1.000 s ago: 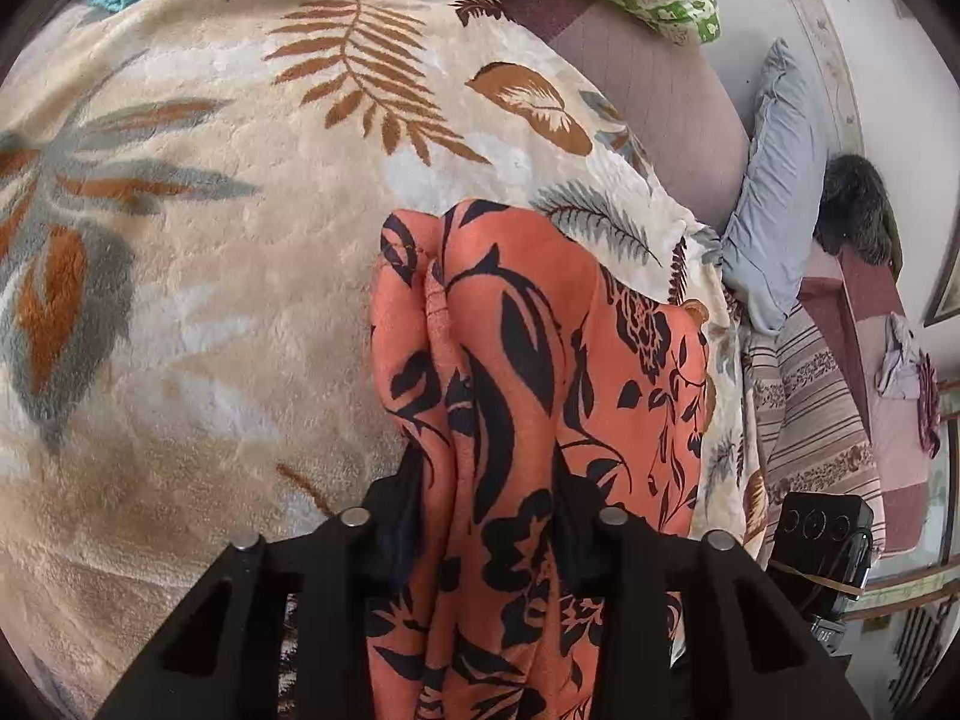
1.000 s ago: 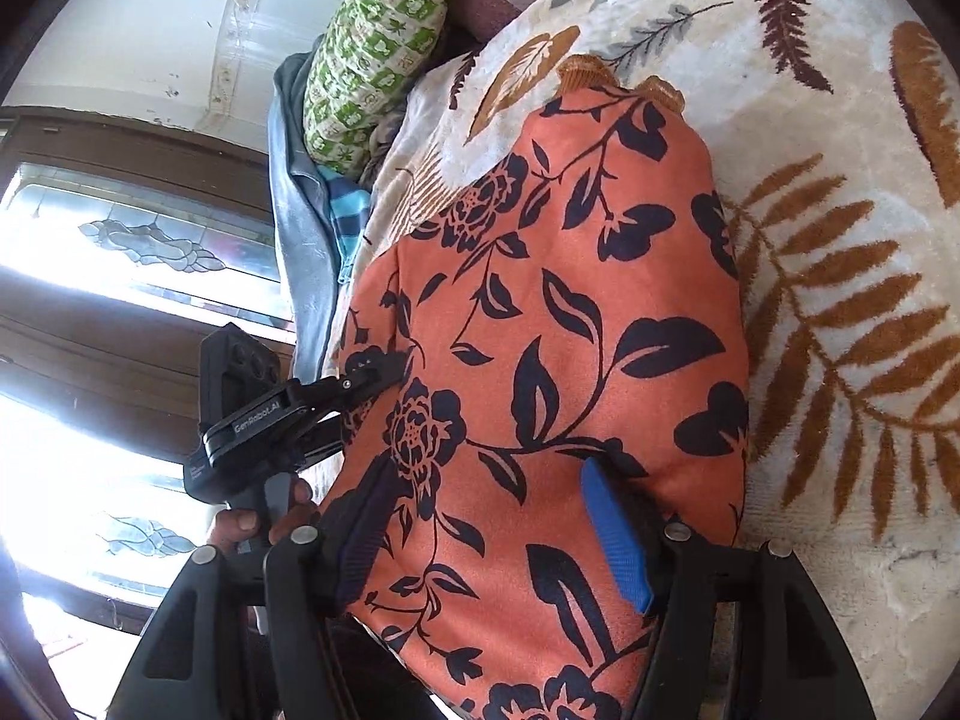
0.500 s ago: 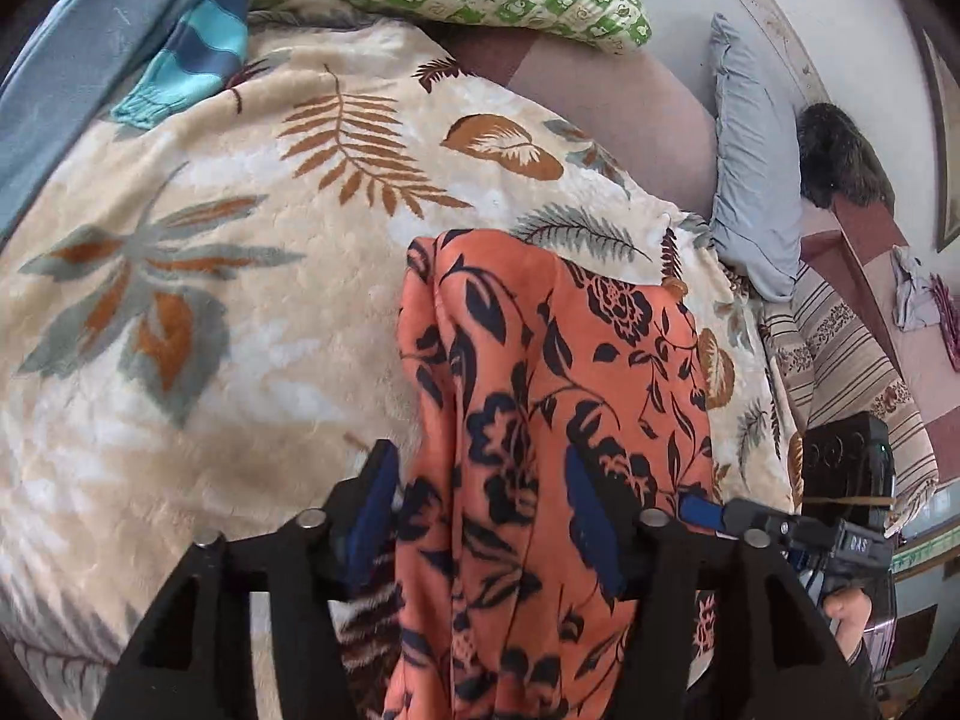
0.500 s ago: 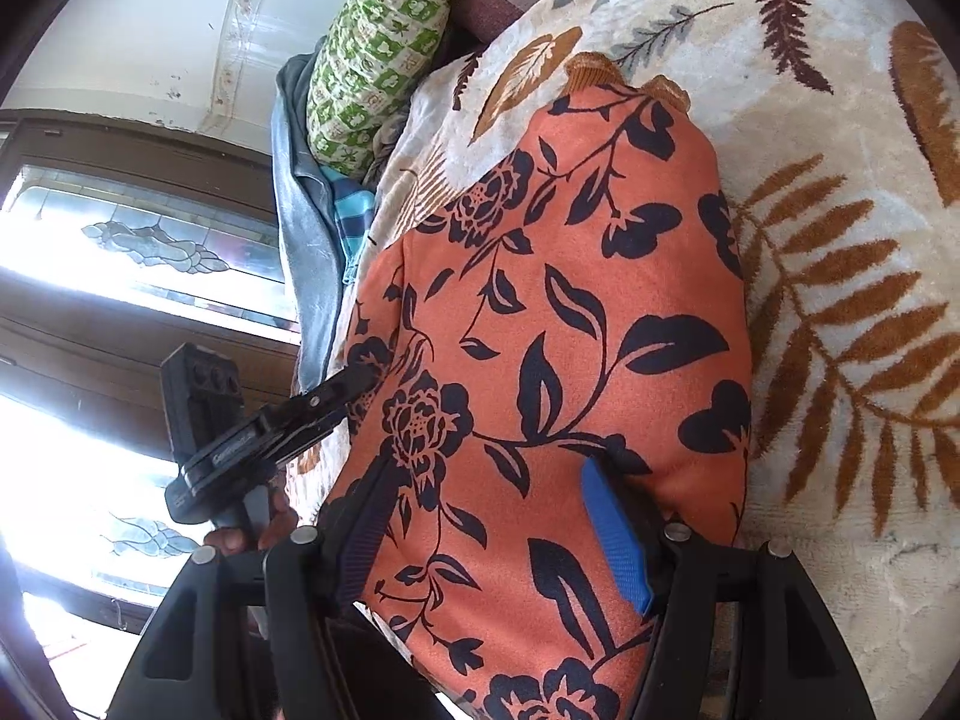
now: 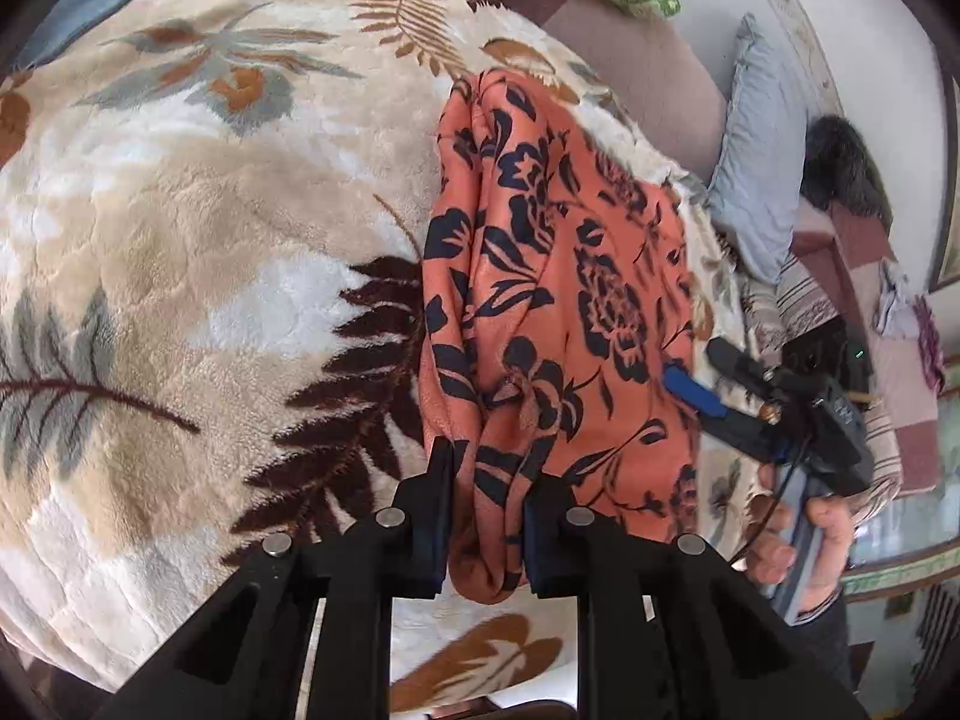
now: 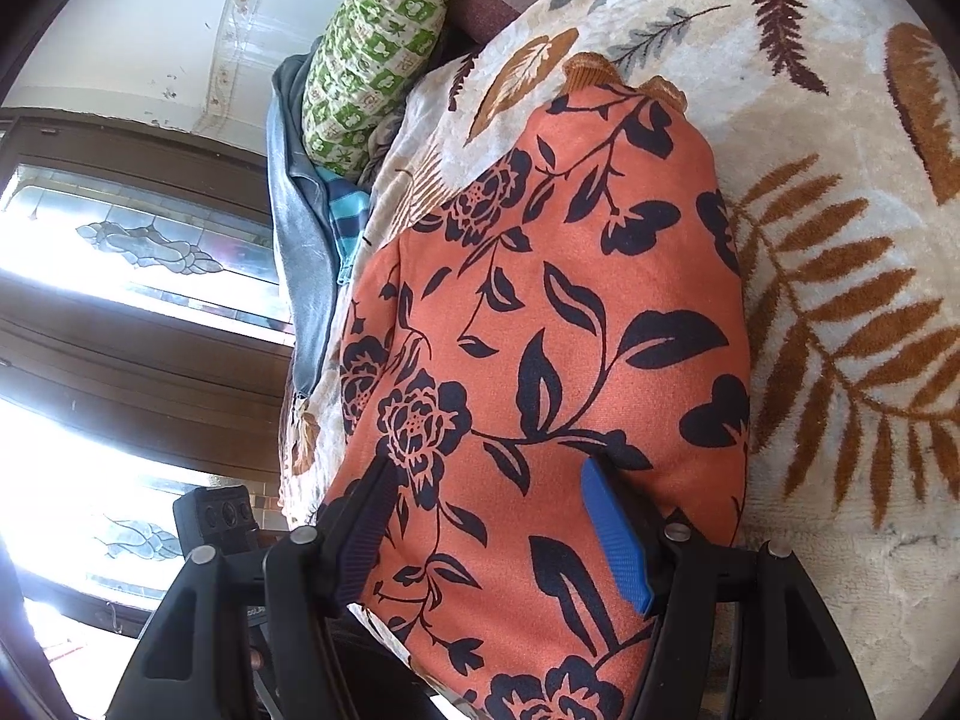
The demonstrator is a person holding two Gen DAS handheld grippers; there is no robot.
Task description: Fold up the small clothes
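An orange garment with a black flower print [image 5: 558, 276] lies on a beige leaf-patterned blanket [image 5: 180, 240]. My left gripper [image 5: 487, 504] is shut on a bunched fold at the garment's near edge. In the right wrist view the garment [image 6: 558, 324] fills the middle and lies smooth on the blanket [image 6: 840, 300]. My right gripper [image 6: 498, 516] is open, its jaws wide apart, with the cloth lying between them. The right gripper also shows in the left wrist view [image 5: 720, 396], at the garment's right edge.
A green checked pillow [image 6: 384, 42] and blue and grey clothes [image 6: 300, 222] lie at the head of the bed. A grey pillow [image 5: 756, 150] and striped bedding [image 5: 804, 306] lie to the right. A wooden window frame [image 6: 120, 348] stands beside the bed.
My left gripper has closed on the garment's edge and bunched it. It has moved left over the blanket. The right gripper has stayed open in place.
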